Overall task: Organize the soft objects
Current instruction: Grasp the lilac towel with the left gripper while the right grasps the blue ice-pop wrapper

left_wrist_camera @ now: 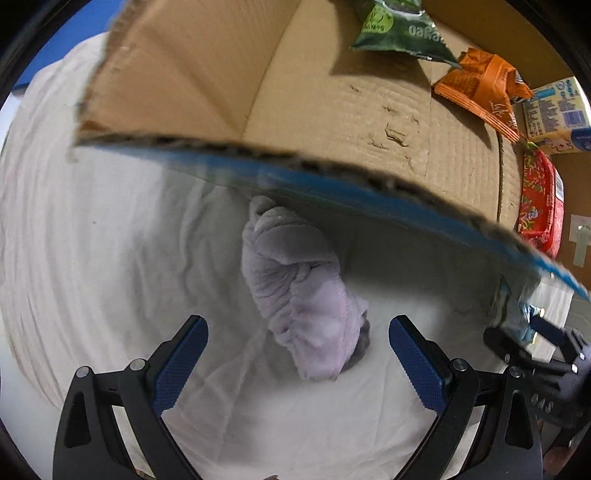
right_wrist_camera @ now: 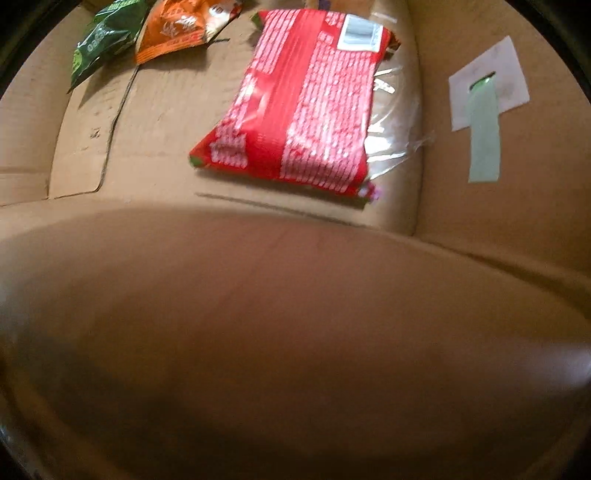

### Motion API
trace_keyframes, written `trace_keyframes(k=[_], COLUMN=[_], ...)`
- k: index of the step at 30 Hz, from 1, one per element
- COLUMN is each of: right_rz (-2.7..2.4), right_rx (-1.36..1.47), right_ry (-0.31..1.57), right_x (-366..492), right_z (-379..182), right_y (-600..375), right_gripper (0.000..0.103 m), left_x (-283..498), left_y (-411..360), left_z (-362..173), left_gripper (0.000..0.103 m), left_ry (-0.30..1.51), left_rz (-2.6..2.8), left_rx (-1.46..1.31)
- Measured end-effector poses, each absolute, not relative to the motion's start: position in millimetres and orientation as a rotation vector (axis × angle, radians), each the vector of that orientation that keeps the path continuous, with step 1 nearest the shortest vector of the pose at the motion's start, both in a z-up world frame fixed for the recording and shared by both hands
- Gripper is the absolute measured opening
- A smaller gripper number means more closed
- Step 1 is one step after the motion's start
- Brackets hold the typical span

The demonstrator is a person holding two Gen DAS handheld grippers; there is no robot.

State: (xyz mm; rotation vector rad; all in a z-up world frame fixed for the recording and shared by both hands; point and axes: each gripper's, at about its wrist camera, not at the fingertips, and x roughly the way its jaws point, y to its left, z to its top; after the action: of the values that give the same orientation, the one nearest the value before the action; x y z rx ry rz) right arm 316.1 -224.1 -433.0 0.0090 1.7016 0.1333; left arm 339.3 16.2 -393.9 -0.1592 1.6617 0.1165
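A rolled pale lilac cloth lies on the white sheet, partly under the raised flap of a cardboard box. My left gripper is open, its blue pads on either side of the cloth's near end, not touching it. My right gripper shows at the right edge of the left wrist view, shut on the box's blue-edged flap. In the right wrist view that flap covers the fingers. Inside the box lie a red packet, an orange packet and a green packet.
A yellow and blue carton lies in the box's far corner beside the red packet. A white label with green tape is stuck on the box's right inner wall. A blue surface shows beyond the sheet.
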Motion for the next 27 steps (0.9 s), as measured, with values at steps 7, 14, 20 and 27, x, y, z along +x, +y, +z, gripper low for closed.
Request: trace_keyframes(k=[7, 14, 20, 27], right_rz=[0.239, 0.252, 0.25, 0.297], right_rx=[0.084, -0.302, -0.356, -0.075], right_ry=[1.766, 1.686, 1.7, 1.854], right_x=[296, 284, 275, 259], right_z=[-428, -430, -437, -434], right_y=[-210, -183, -180, -185], right_gripper=[0.099, 0.099, 0.045, 0.016], left_x=[352, 361, 347, 313], left_y=[20, 19, 24, 25], left_z=[-415, -418, -421, -422], left_gripper=[0.101, 0.064, 0.042, 0.041], left_ry=[1.694, 1.655, 1.647, 1.657], left_rz=[0.117, 0.098, 0.089, 0.076], left_rx=[-0.202, -0.182, -0.167, -0.139])
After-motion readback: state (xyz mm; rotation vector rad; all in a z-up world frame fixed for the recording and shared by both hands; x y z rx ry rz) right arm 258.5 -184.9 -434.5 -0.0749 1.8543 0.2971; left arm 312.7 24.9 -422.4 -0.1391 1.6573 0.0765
